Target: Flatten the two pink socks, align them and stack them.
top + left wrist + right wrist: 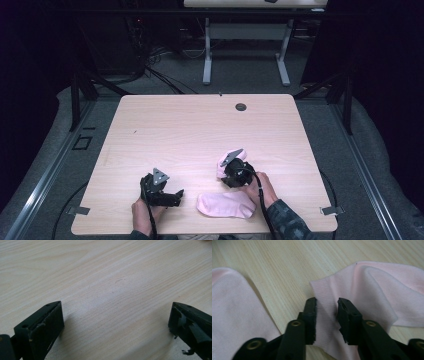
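Presently on the wooden table (200, 130): two pink socks. Sock one (225, 205), flat, near the front edge, between my two hands. Sock two (372, 292), further in, partly under my right gripper (326, 315); its ribbed edge runs between the jaws, which stand narrowly apart on either side of the fabric, not quite pressed together. My left gripper (116, 322), front left, jaws spread wide over bare wood, holding nothing. Left hand (142, 212) and right hand (262, 187) each grip a handle.
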